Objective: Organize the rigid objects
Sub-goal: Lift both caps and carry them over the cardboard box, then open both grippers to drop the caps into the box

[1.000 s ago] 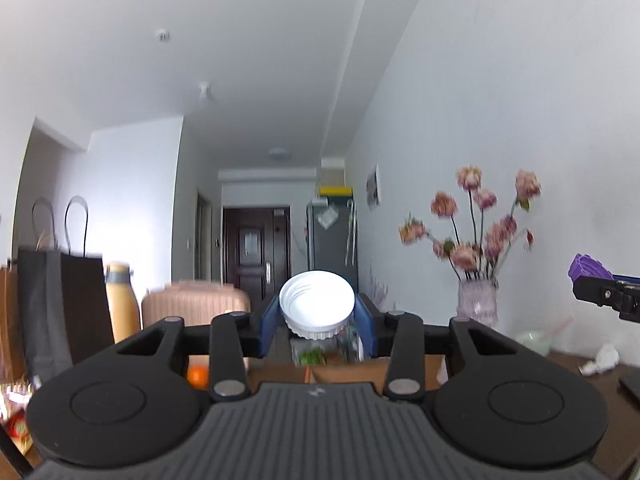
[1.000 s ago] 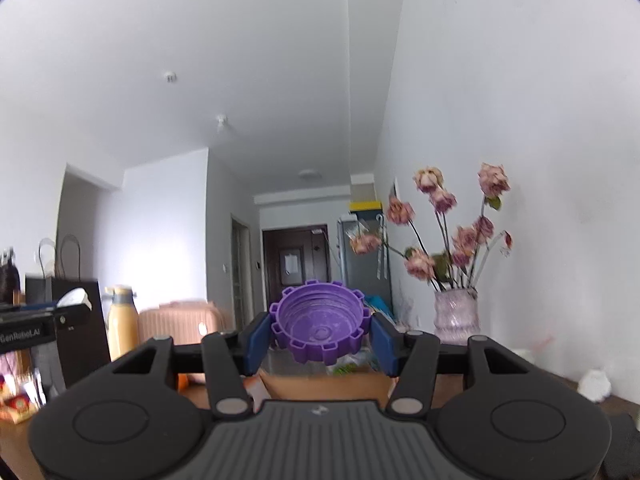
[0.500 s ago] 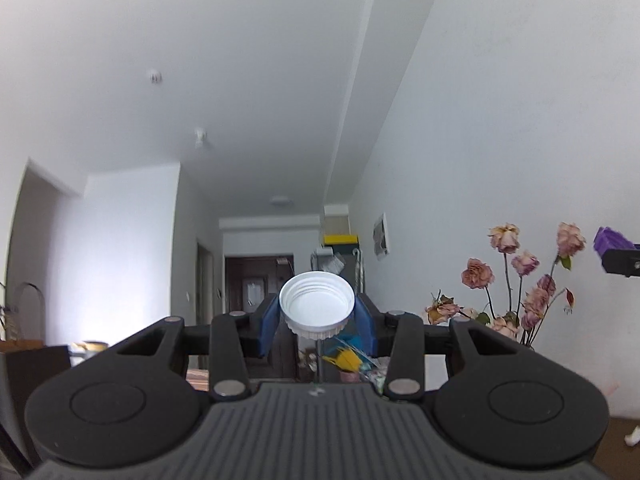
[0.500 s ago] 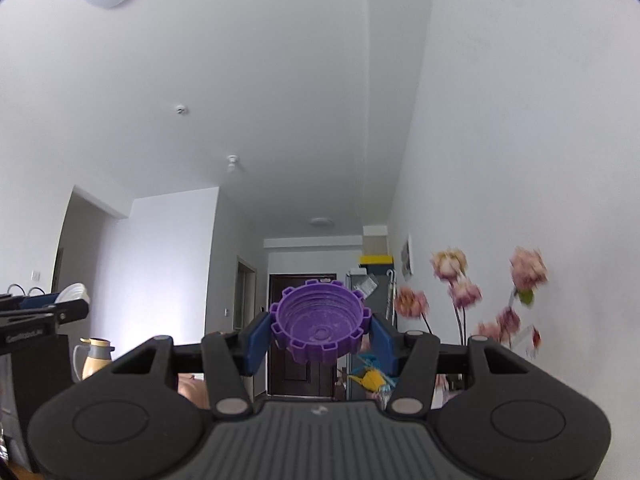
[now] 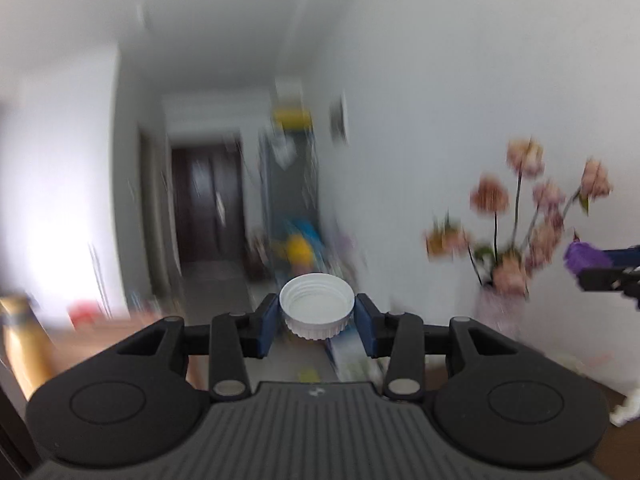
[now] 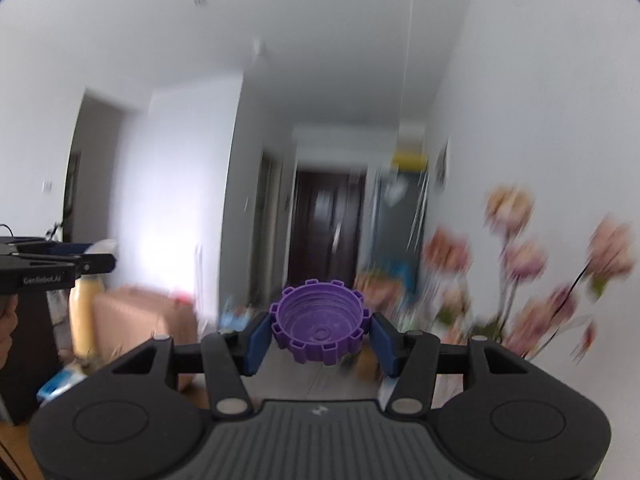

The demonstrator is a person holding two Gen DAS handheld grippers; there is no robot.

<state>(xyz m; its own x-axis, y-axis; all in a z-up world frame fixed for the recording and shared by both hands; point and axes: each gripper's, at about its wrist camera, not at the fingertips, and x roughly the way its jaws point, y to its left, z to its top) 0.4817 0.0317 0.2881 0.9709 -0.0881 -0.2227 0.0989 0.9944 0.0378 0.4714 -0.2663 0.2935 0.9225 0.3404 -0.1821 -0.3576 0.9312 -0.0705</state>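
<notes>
The left tool (image 5: 316, 322) pinches a white cap (image 5: 316, 311) and the right tool (image 6: 319, 334) a purple cap (image 6: 319, 331), both raised. Beyond stands a blurred vase of flowers (image 6: 532, 280); a hasty swing could topple it.

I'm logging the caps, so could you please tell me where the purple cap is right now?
The purple cap sits clamped in the right claw, open side up, centre of the right wrist view; it also shows at the left view's far right, beside the flowers.
</notes>
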